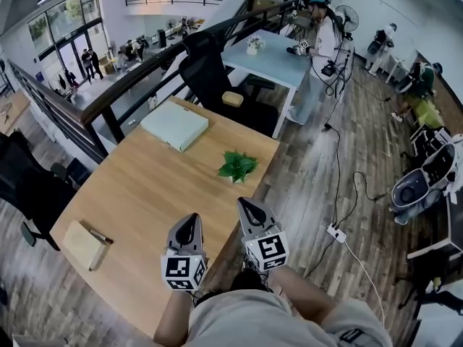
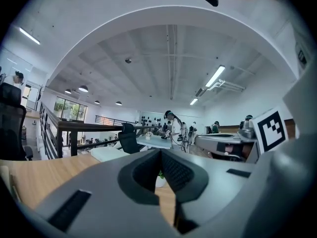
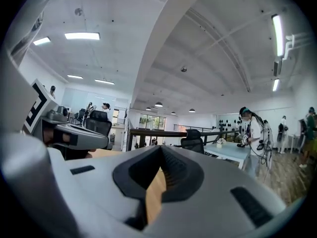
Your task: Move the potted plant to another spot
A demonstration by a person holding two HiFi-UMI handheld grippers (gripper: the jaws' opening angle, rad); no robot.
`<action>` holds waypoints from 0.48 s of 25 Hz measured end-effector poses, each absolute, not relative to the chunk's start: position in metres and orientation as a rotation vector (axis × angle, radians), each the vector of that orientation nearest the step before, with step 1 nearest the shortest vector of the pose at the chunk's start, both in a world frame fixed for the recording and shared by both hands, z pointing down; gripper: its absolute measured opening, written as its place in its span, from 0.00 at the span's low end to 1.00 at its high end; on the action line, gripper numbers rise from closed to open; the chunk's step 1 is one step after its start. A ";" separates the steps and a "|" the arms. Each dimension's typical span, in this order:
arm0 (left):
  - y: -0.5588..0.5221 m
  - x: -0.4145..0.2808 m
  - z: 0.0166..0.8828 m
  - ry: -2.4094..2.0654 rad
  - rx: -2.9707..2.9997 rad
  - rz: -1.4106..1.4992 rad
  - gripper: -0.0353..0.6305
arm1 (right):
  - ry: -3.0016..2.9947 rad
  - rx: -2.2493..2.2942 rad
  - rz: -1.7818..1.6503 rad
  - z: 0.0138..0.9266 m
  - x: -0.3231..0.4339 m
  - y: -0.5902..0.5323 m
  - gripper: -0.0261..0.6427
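Item, my left tongs: grey, smooth, wedge-nosed; jaws together at the tips, nothing between them; held above the near edge of the table. Item, my right tongs: same make; jaws closed tight, empty; just right of the other pair. Item, potted plant: the thing to move; stands upright near the table's right edge, beyond both tongs and apart from them; a small tuft of pointed green leaves, soft by the look; in the left gripper view its pot shows pale and rounded. Item, table: pale wood, flat, matt grain. Item, box: flat, square, pale green; far side. Item, notepad with pen: near left corner. Step in hand, as I judge it: the reach; open one pair wide first, come in low and level, close on the pot's wall rather than the leaves, keep it upright.
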State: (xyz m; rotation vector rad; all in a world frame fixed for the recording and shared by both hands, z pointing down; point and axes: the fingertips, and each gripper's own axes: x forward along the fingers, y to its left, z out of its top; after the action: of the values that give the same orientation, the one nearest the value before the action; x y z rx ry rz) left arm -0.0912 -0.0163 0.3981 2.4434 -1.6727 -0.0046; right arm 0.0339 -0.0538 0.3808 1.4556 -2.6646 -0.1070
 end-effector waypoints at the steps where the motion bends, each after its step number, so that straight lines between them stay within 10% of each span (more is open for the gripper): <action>1: -0.017 -0.092 0.397 -1.678 2.442 -0.009 0.07 | -2.670 1.447 -0.112 0.379 0.033 -0.055 0.04; 12: -0.023 -0.085 0.393 -1.714 2.442 -0.013 0.07 | -2.673 1.431 -0.143 0.377 0.040 -0.061 0.04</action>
State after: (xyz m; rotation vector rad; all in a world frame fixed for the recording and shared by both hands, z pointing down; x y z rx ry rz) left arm -0.0849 -0.0230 0.3925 2.4416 -1.7140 -0.0129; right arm 0.0404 -0.0612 0.3765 1.4306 -2.6729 -0.1433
